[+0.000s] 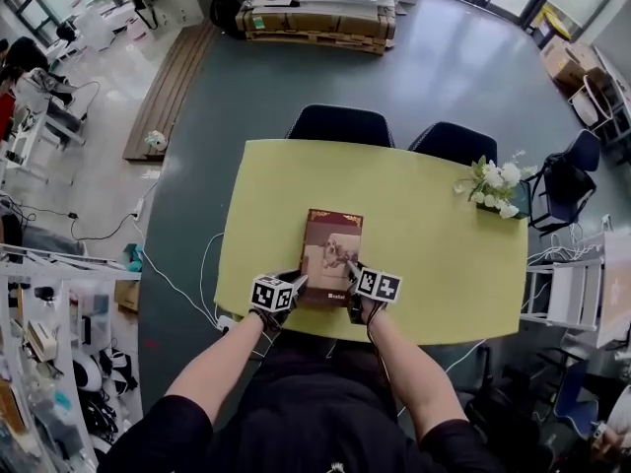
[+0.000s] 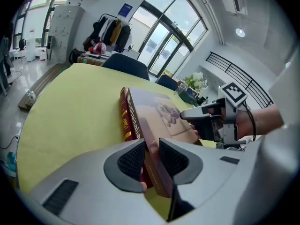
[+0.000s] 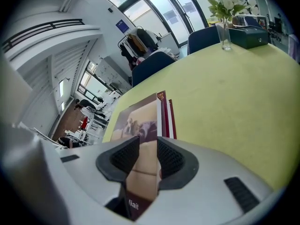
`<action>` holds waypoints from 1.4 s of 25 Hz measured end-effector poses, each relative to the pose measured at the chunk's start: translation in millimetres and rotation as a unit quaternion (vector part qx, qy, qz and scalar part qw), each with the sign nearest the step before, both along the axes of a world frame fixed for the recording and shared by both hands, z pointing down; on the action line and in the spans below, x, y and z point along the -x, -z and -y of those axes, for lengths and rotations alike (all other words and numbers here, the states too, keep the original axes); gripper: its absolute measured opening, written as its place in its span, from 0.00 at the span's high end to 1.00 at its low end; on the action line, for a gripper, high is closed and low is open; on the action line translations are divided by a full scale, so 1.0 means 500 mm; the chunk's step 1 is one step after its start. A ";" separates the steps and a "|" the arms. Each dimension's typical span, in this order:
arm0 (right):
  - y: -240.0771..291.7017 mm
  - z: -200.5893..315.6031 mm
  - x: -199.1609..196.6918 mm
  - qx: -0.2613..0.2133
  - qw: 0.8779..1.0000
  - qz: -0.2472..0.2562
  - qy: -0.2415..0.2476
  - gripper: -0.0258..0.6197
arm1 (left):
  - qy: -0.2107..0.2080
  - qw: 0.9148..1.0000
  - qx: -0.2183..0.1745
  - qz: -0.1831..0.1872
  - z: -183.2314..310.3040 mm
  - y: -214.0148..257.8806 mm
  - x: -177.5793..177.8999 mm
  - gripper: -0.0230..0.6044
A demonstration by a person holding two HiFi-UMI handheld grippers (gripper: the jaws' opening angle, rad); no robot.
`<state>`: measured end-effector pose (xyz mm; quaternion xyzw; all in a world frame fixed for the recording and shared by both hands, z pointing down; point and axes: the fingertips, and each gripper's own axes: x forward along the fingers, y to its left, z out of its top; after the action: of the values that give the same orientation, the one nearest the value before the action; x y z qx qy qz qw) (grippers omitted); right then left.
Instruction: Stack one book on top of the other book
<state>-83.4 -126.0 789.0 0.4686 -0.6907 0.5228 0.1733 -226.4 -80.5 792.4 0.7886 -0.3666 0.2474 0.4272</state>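
Top book [image 1: 331, 249], brown picture cover up, lying over the lower book [image 2: 124, 122], red spine with gold lettering showing along the left side in the left gripper view. Both close to the near edge of the yellow table [image 1: 434, 235], about midway along it.

Near-left corner of the top book pinched by the left gripper [image 2: 151, 156], pads pressed on cover and underside, jaws only as far apart as the book is thick. Near-right corner clamped the same way by the right gripper [image 3: 143, 157], nothing else between its jaws. Near edge seemingly raised a little off the lower book, far edge apparently down on it; cannot tell for certain whether fully seated. Edges close to flush, a thin red strip of the lower one also showing on the right in the right gripper view.

Judged step: setting down, the last part of the stacking. Next move, on that reading: lower the near edge until flat, square the corners over the book beneath, then spread both pairs of jaws and draw back toward the near side without dragging the cover.

Farther off: dark chairs [image 1: 340, 126] at the far side, flowers [image 1: 496, 180] at the far right, well apart from the books.
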 end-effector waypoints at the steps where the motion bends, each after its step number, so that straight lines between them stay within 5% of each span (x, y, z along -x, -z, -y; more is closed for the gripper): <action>1: -0.007 0.000 -0.002 0.002 1.000 -0.002 -0.002 0.77 | -0.002 1.000 0.001 0.001 0.002 -0.004 -0.002 0.81; 25: -0.029 0.054 -0.006 -0.005 1.000 0.017 -0.026 0.76 | -0.002 1.000 -0.008 0.002 0.067 -0.015 0.000 0.81; 35: 0.026 0.078 -0.069 -0.050 0.998 0.009 -0.044 0.76 | 0.052 0.997 -0.050 0.010 0.089 0.035 0.047 0.81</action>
<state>-48.8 -164.9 775.9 0.5013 -0.6963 0.4993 0.1204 -250.0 -125.1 775.0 0.7863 -0.4237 0.2142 0.3953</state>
